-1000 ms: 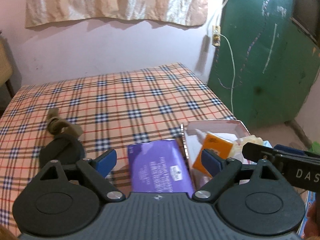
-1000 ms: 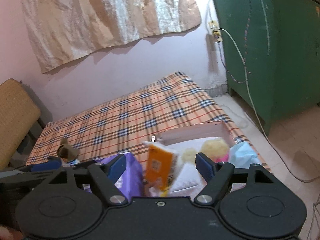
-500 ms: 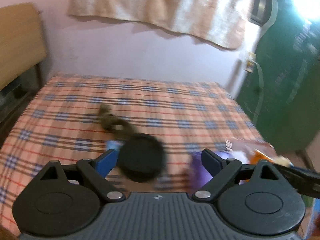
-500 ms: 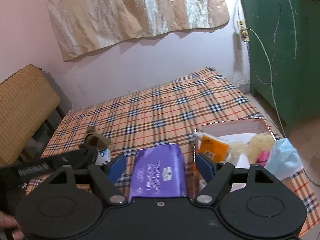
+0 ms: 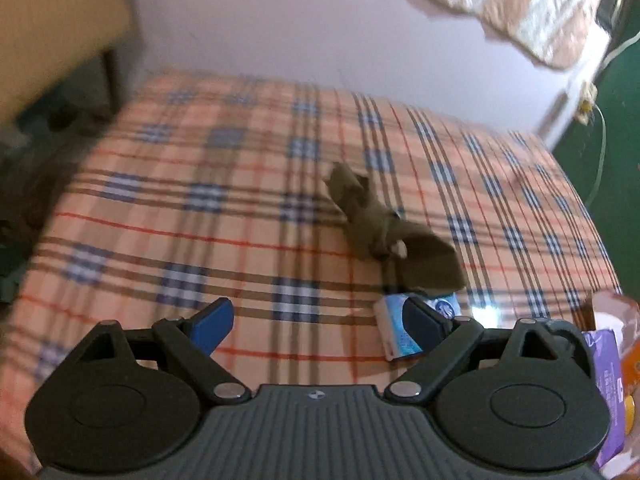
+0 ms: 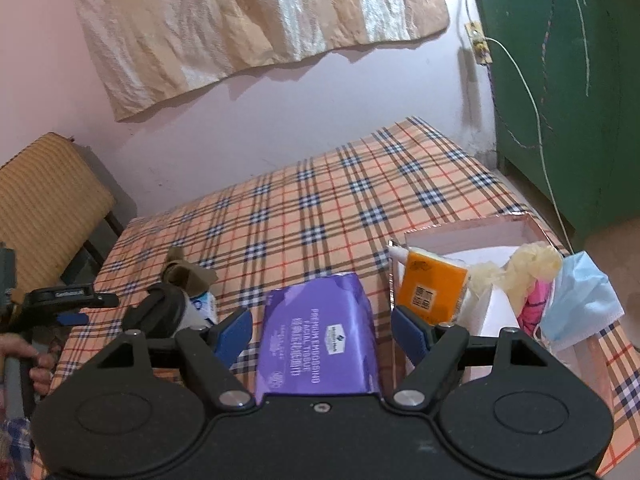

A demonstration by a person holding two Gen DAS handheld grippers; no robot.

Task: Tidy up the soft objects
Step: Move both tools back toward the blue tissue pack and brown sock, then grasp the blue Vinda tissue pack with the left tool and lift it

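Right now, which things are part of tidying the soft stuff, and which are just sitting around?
For the job: purple tissue pack, olive cloth, small blue-white packet, pink box, orange pack, blue face mask.

Just there: plaid sheet, wicker chair, green cupboard, wall cloth.

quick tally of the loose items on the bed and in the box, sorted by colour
purple: 1, tissue pack
orange: 1, packet
olive: 1, cloth
blue: 2, face mask, small tissue pack
cream: 1, gloves
pink: 1, item
total: 7
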